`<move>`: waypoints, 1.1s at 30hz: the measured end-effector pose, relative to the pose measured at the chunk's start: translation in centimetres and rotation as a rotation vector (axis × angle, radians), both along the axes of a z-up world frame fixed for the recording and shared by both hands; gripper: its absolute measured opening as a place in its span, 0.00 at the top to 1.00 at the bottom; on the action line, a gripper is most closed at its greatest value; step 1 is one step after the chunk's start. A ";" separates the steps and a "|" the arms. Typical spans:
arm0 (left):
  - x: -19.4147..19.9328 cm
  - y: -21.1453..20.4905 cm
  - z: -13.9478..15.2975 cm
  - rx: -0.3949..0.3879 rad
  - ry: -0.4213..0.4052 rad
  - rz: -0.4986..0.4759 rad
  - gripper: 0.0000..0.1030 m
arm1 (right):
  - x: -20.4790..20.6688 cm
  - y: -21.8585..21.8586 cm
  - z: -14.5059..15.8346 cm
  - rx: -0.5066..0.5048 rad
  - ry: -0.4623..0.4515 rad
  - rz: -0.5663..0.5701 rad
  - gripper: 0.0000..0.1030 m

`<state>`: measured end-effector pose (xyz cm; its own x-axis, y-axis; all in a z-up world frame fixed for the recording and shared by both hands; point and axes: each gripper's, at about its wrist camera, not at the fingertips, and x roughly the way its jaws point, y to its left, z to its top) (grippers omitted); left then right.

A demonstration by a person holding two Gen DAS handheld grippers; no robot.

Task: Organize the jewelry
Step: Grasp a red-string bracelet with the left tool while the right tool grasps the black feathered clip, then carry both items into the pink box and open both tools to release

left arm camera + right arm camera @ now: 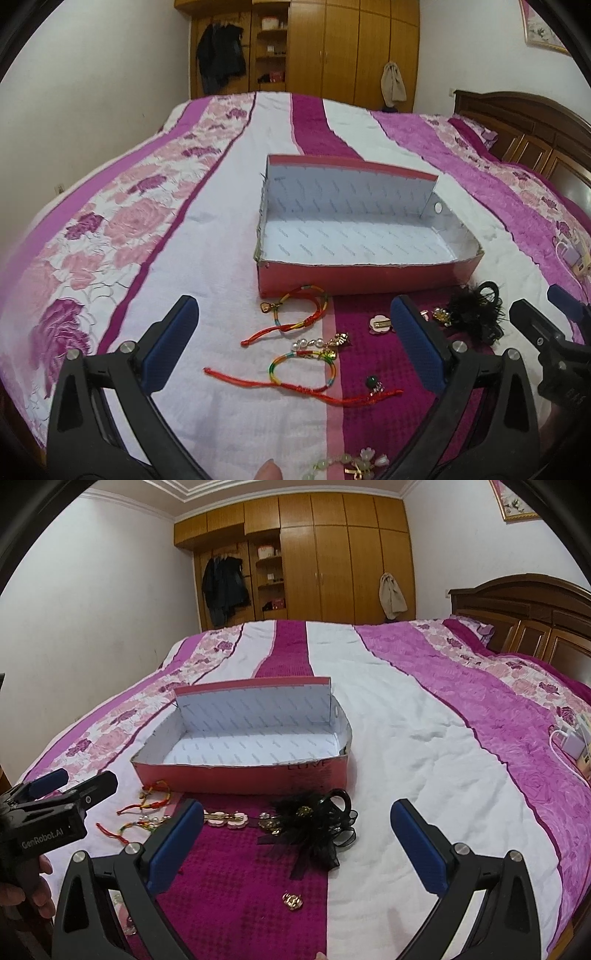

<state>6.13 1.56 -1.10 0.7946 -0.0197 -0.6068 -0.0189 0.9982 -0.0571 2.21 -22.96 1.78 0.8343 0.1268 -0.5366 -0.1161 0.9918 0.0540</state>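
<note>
Cardboard box: the pink box [369, 275] sits on the bed [406, 738], white-lined inside, with nothing in it and its flap folded back, so pieces can be dropped straight in.
Jewelry spread: everything lies loose on the quilt just in front of the box's near wall, none of it inside yet; the sorting looks barely begun.
Cord bracelets: two red-and-rainbow cords, one nearer the box [303, 314] and one nearer the camera [303, 373], lie between the left tongs' fingers, their tails trailing loose and likely to snag.
Other pieces: a flower hair clip [380, 325], a green bead charm [373, 384] and a pale bead strand [332, 463] at the view's bottom edge.
Black feather piece: the hair ornament [314, 823] lies ahead of the right tongs, with a small gold brooch [292, 901] closer in.
Left tongs [295, 347]: spread wide, gripping nothing, hovering over the cords, probably the first pick.
Right tongs [295, 845]: likewise wide apart and empty, aimed at the feather piece.
</note>
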 end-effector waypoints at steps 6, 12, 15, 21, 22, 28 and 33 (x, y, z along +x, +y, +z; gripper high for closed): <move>3.0 0.1 -2.1 -0.013 0.095 -0.016 0.13 | 2.8 -0.3 -1.4 -0.022 0.077 0.000 0.00; 5.3 0.3 -4.1 -0.033 0.182 -0.026 0.27 | 5.3 -0.8 -3.3 -0.018 0.161 -0.003 0.00; 6.0 0.4 -5.5 -0.040 0.232 -0.022 0.34 | 6.2 -1.1 -4.2 -0.025 0.189 -0.005 0.00; 6.1 0.0 -6.4 -0.003 0.249 -0.032 0.36 | 8.1 -1.5 -6.5 -0.006 0.276 -0.006 0.12; 6.3 0.0 -6.6 -0.002 0.254 -0.032 0.36 | 8.4 -1.6 -6.9 -0.005 0.294 -0.011 0.14; 6.2 0.1 -6.6 -0.003 0.254 -0.033 0.41 | 9.0 -1.7 -7.7 0.001 0.330 -0.007 0.15; 6.1 0.7 -6.2 -0.011 0.244 -0.026 0.71 | 8.9 -1.7 -7.4 0.004 0.338 0.014 0.34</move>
<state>12.20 2.26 -7.33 0.6240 -0.0454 -0.7801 -0.0081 0.9979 -0.0646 11.16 -24.69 -5.61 0.6077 0.1395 -0.7818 -0.1049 0.9899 0.0951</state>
